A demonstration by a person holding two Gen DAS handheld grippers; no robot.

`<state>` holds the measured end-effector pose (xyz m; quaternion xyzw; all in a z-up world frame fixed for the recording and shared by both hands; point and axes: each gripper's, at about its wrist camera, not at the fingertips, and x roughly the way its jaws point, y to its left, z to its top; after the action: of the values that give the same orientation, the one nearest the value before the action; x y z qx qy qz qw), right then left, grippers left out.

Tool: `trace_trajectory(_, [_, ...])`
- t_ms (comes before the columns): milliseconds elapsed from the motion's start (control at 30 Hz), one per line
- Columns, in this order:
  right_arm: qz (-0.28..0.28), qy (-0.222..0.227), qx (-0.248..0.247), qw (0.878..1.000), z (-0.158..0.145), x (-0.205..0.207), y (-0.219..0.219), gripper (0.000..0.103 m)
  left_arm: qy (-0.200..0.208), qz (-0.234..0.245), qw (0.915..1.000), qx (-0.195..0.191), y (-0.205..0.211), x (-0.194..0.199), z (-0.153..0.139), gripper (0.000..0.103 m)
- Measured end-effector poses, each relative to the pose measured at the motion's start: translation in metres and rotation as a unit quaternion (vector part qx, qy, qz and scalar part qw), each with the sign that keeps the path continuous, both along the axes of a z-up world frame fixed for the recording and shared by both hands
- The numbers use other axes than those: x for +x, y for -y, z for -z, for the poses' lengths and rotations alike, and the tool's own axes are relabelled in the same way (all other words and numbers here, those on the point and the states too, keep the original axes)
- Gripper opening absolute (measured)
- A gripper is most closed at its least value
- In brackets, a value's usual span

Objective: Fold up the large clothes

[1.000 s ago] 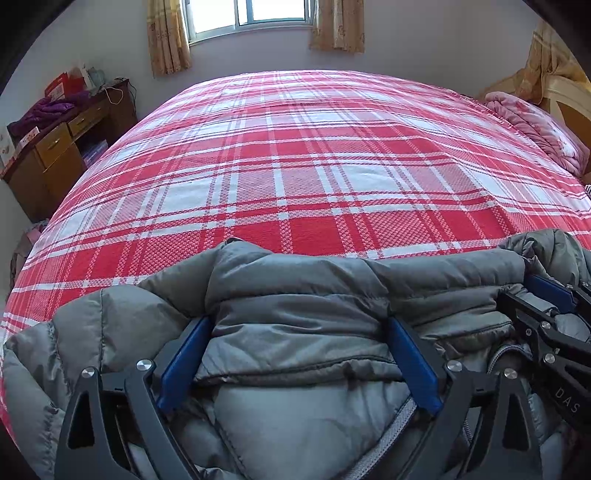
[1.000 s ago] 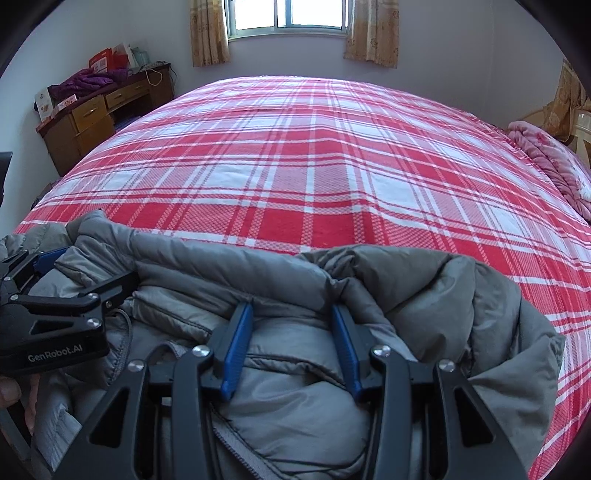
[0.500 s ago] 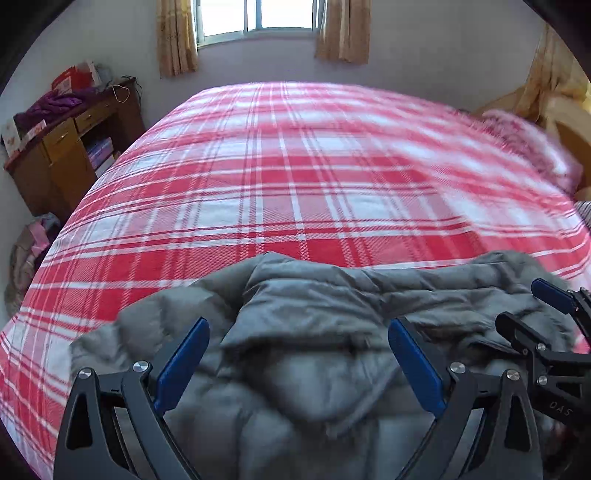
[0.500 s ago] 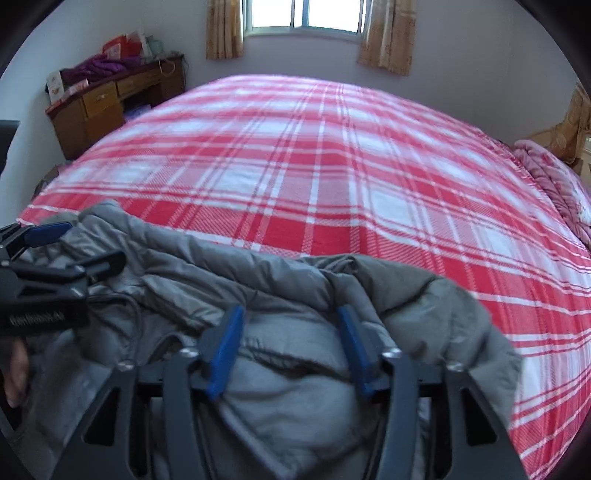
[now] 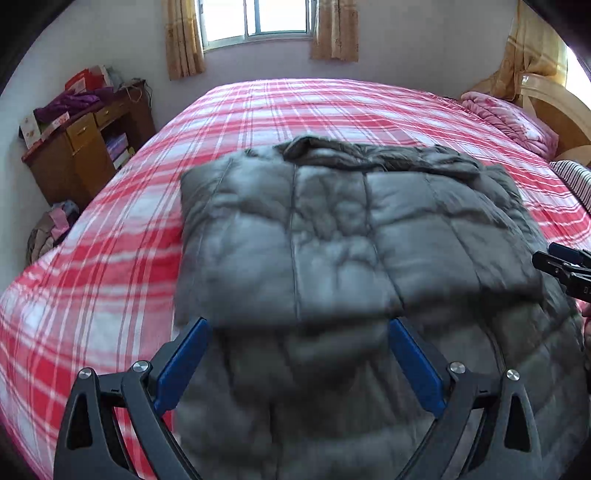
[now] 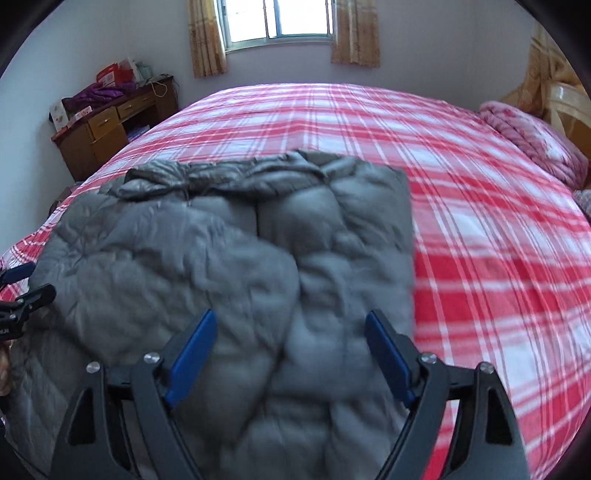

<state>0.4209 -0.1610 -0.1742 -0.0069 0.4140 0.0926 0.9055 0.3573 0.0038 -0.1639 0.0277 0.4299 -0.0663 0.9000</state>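
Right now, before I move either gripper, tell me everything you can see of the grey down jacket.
The grey down jacket is a puffy, quilted garment with stitched panels and a slightly shiny shell. It lies flat on the red plaid bedsheet, folded over itself, with a rumpled darker edge bunched along its far side. Its near part runs under both views, blurred. The left gripper and right gripper stand over it with jaws open, holding nothing.

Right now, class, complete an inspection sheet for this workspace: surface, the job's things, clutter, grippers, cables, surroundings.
Surface: red-and-white plaid bed sheet, mostly flat.
Job's things: grey quilted puffer jacket, lying on the sheet, one part folded over.
Clutter: pink quilted blanket at the bed's far right.
Grippers: left hand-held gripper open above the jacket; right hand-held gripper open too.
Cables: nothing seen on the bed.
Surroundings: brown wooden desk, curtained window.
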Motion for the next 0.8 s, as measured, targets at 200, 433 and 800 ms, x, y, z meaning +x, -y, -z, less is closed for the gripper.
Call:
trace_trajectory(200, [0.019, -0.021, -0.013, 1.000, 0.010, -0.047, 0.019, 0.085, -0.022, -0.017, 0.9995, 0.011, -0.017, -0.054, 0.018, 0.098])
trace_trajectory(433, [0.011, -0.024, -0.020, 0.999, 0.018, -0.109, 0.027, 0.086, -0.039, -0.040, 0.9983, -0.018, -0.046, -0.119, 0.029, 0.098])
trace_trajectory(800, [0.024, -0.020, -0.008, 0.999, 0.019, -0.182, 0.044, 0.086, -0.039, -0.034, 0.9977, -0.043, -0.055, -0.186, 0.030, 0.098])
